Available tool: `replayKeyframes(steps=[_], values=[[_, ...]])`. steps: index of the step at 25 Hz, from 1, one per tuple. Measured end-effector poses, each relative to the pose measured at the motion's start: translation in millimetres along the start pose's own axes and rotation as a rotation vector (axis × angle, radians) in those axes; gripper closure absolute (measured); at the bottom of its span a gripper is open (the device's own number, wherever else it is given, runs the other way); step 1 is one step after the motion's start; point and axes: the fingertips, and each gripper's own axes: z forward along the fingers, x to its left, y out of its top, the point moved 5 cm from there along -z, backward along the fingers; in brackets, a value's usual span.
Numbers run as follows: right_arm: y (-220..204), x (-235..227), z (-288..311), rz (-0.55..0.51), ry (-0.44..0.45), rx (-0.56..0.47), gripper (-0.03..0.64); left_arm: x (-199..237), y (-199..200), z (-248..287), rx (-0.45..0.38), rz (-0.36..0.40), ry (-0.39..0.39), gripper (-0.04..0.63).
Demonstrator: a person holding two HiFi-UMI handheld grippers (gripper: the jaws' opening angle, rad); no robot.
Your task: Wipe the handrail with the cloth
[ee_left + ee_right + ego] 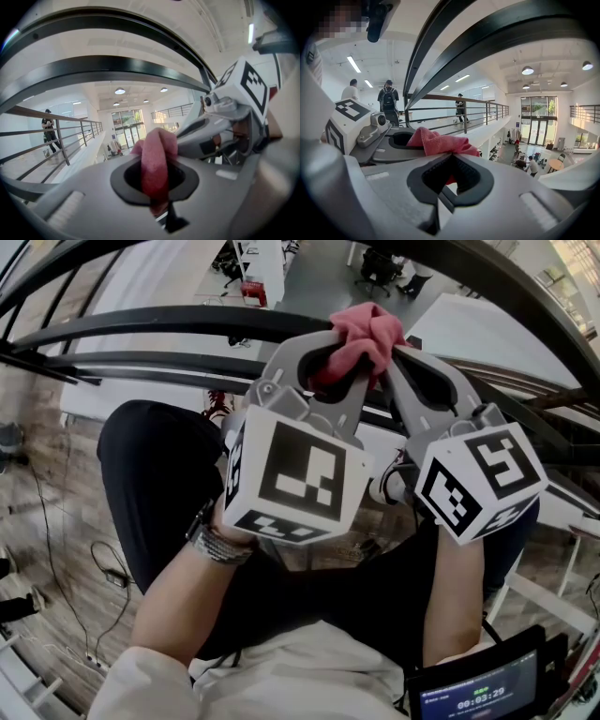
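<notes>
— Where's the pink cloth [367, 332]?
— Up by the handrail [169, 320]. The left gripper [330, 367] and right gripper [397, 357] are both clamped on it.
— How will it handle?
— Probably light and limp, so it's best pinched at a thick fold.

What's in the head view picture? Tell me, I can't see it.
The left tongs and right tongs both pinch one pink cloth by a dark curved handrail. The person's arms reach up from below.
</notes>
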Motion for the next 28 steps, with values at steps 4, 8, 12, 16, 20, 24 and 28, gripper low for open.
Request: replayKeyframes(steps=[4, 8, 12, 16, 20, 24, 28], values=[[-1, -2, -3, -0.001, -0.003, -0.003, 0.615, -3, -1, 1, 0.002, -0.012, 0.001, 0.563], [-2, -4, -5, -0.002, -0.011, -0.003, 0.615, -4, 5, 4, -0.007, 0.02, -0.013, 0.563], [-2, -6, -6, 0.002, -0.017, -0.006, 0.615, -5, 3, 5, -0.006, 0.006, -0.014, 0.563], [-3, -7, -7, 0.004, -0.022, -0.008, 0.615, -6, 6, 6, -0.015, 0.023, -0.024, 0.563], [-3, -10, -10, 0.008, -0.029, -0.009, 0.615, -9, 7, 9, -0.015, 0.025, -0.028, 0.563], [-4, -13, -12, 0.015, -0.036, -0.014, 0.615, -12, 9, 11, -0.018, 0.029, -0.035, 0.563], [-6, -16, -15, 0.019, -0.044, -0.017, 0.615, -15, 10, 13, -0.021, 0.033, -0.041, 0.563]])
